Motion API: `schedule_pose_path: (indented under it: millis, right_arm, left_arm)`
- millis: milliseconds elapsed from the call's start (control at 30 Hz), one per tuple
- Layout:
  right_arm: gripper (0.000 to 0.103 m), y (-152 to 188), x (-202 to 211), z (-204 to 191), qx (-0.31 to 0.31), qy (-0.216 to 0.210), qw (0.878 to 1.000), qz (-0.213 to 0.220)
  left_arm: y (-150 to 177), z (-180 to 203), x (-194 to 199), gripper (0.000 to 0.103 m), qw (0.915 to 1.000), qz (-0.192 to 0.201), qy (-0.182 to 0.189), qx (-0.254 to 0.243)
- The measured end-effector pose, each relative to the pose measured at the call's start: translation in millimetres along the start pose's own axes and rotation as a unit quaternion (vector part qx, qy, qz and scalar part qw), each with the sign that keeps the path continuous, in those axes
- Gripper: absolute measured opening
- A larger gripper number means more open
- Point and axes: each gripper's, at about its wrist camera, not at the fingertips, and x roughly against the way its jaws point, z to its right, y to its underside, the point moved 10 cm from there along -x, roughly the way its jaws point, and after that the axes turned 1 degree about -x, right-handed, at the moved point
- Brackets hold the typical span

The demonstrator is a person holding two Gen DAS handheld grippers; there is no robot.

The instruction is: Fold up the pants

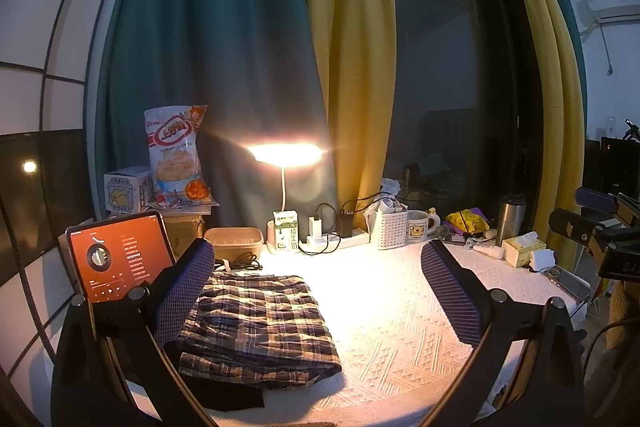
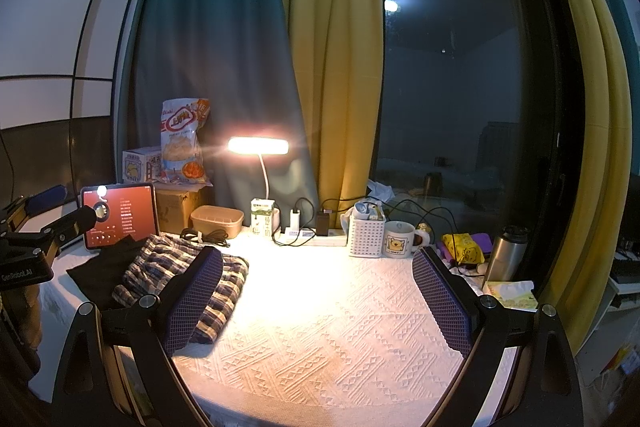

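Plaid pants lie folded in a compact stack on the left of the white textured tablecloth, over a dark garment. My left gripper hovers above the table, open, its left finger over the stack's left edge, nothing held. In the right wrist view the plaid pants rest at the left beside the dark garment. My right gripper is open and empty over the bare cloth, its left finger overlapping the stack's right edge. The other gripper shows at each view's side.
A lit desk lamp stands at the back. A tablet, a cardboard box, a snack bag and a brown container sit at left. A power strip, white basket, mug, steel flask and tissues crowd the back right.
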Motion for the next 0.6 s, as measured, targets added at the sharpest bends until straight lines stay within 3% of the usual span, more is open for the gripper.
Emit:
schedule_pose_path:
  millis: [600]
  right_arm:
    - [0.097, 4.5, -0.1, -3.7, 0.003, -0.002, 1.0, -0.004]
  left_arm:
    - [-0.4, -1.6, 0.0, 0.102, 1.0, 0.0, 0.0, 0.0]
